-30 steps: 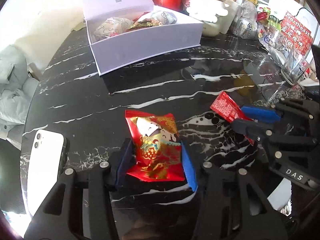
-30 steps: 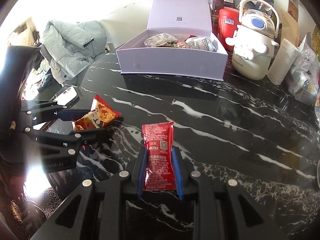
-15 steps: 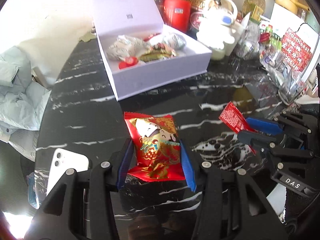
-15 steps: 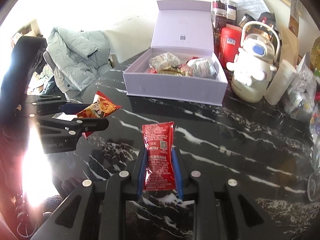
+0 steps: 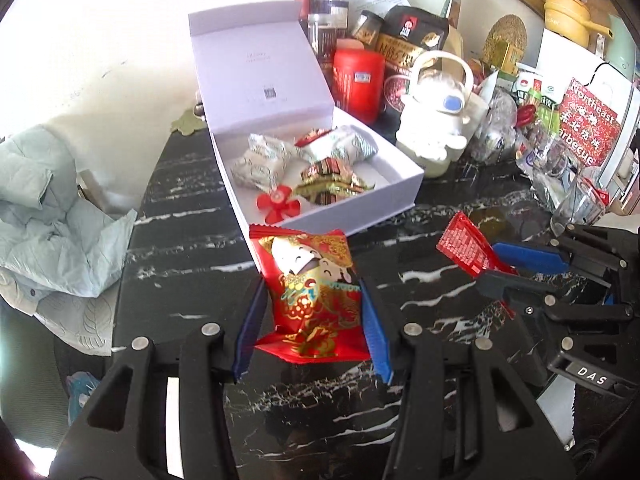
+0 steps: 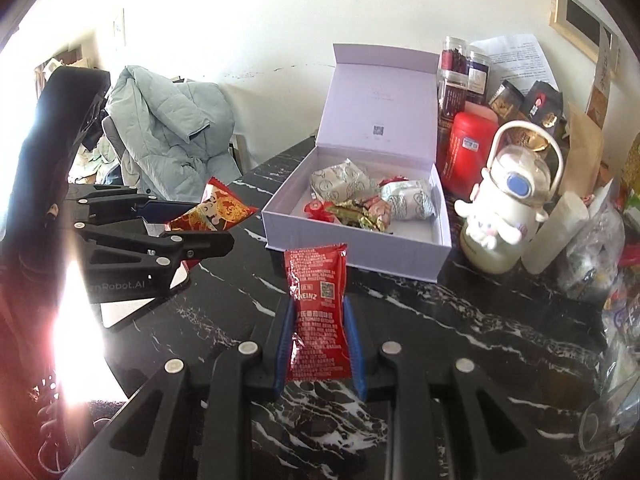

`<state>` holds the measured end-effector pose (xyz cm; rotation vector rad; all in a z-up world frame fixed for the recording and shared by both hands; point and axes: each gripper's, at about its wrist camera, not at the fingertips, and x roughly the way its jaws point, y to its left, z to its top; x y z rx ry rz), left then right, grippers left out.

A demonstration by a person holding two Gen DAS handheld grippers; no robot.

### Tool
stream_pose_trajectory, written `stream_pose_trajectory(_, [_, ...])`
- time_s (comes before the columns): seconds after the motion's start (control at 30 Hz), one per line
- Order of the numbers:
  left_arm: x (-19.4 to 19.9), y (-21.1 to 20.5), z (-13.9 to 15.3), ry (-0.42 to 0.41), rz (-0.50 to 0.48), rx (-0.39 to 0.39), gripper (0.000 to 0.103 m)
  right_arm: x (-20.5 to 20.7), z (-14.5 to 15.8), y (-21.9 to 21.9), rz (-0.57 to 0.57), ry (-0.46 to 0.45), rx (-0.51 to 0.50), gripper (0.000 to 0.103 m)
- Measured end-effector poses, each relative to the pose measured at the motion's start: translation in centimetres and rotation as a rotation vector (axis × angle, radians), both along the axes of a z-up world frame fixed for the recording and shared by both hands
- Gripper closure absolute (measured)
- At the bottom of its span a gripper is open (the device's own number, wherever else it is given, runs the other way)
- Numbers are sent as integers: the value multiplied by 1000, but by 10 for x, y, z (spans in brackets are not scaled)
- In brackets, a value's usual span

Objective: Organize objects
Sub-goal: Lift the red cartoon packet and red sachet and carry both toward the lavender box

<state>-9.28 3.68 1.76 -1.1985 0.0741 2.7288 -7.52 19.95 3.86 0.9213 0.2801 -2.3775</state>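
My left gripper [image 5: 310,292] is shut on a red and gold snack packet [image 5: 312,292], held in the air above the black marble table [image 5: 180,248]. In the right wrist view that gripper [image 6: 208,224] shows at the left with the same packet [image 6: 212,210]. My right gripper [image 6: 318,312] is shut on a red ketchup sachet [image 6: 318,312], also lifted; from the left wrist it appears at the right as the sachet [image 5: 466,246]. Ahead stands an open lilac box [image 5: 396,184] holding wrapped snacks and a small red fan, its box [image 6: 360,252] lid upright.
Behind the box stand a red canister [image 6: 472,152], jars, and a white cartoon bottle [image 6: 504,208]. Bags and a glass [image 5: 576,200] crowd the right side. A pale green jacket [image 6: 168,136] hangs on a chair at the left, off the table's edge.
Both grippers have risen with their packets still held; the box now shows from above with its contents visible. The white phone has dropped out of the left wrist view.
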Motion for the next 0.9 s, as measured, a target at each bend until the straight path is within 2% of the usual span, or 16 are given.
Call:
stream_pose_trajectory(0.47, [-41, -3, 42, 65, -1, -9, 58, -32, 49, -7, 31, 68, -11, 78])
stream_pose_trajectory(0.9, [-101, -8, 51, 92, 2, -5, 58, -93, 54, -11, 39, 74, -20, 78])
